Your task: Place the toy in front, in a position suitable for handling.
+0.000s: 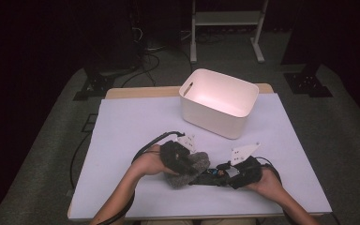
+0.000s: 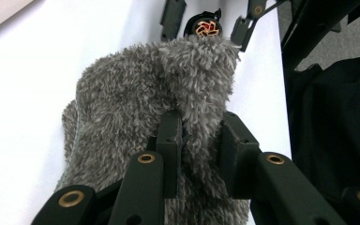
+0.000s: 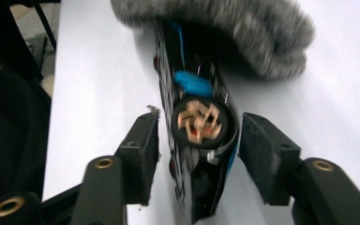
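Left claw (image 2: 198,140) pinches the fuzzy grey cloth cover (image 2: 159,103) taut, while the right claw (image 3: 198,154) stands wide around the black toy car (image 3: 199,140), freeing it inside.

A white-topped table (image 1: 131,126) stands on grey carpet (image 1: 351,126), with what looks like a white metal frame (image 1: 227,21) in the dark behind.

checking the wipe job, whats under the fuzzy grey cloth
The black toy car with blue trim runs under the fuzzy grey cloth; its far end is covered, so unseen.
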A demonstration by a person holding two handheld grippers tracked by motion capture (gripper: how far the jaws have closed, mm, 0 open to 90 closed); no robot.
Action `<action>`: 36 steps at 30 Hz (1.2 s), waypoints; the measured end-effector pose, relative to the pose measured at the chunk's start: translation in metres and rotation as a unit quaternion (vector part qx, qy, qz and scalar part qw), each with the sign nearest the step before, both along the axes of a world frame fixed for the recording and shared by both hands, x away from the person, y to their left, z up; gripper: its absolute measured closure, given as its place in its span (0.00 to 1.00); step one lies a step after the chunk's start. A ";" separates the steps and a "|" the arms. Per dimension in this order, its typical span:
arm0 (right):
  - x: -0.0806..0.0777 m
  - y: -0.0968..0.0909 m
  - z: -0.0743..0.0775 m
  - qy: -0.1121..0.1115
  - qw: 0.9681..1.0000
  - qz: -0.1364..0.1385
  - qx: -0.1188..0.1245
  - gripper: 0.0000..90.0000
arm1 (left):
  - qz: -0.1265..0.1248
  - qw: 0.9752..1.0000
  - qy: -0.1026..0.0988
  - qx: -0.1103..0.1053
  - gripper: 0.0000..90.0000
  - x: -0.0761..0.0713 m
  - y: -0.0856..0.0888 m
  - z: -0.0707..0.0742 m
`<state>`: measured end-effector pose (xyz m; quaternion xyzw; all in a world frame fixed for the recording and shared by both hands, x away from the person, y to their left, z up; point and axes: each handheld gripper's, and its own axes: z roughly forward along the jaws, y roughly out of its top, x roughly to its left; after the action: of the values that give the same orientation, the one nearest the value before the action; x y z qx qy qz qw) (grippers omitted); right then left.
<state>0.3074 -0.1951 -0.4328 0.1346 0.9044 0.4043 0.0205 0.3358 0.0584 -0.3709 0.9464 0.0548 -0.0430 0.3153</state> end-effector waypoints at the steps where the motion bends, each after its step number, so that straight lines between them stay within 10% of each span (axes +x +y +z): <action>1: -0.001 -0.001 -0.004 0.000 1.000 0.002 -0.005 0.68 | -0.001 1.000 0.000 0.000 0.83 0.000 -0.001 0.000; 15: -0.003 0.016 -0.002 -0.016 1.000 0.022 0.002 0.71 | -0.070 0.997 -0.018 0.028 0.90 -0.010 -0.058 0.003; 27: 0.001 0.014 -0.004 -0.011 1.000 0.021 0.011 0.71 | -0.032 0.998 -0.026 0.049 0.89 -0.006 -0.021 0.009; 36: 0.003 0.014 -0.005 -0.001 1.000 0.017 0.018 0.71 | -0.068 0.997 -0.011 0.029 0.89 -0.006 -0.062 0.003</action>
<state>0.3108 -0.1807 -0.4375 0.1191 0.8992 0.4208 0.0121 0.3301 -0.0035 -0.3678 0.9573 -0.0115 -0.0520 0.2843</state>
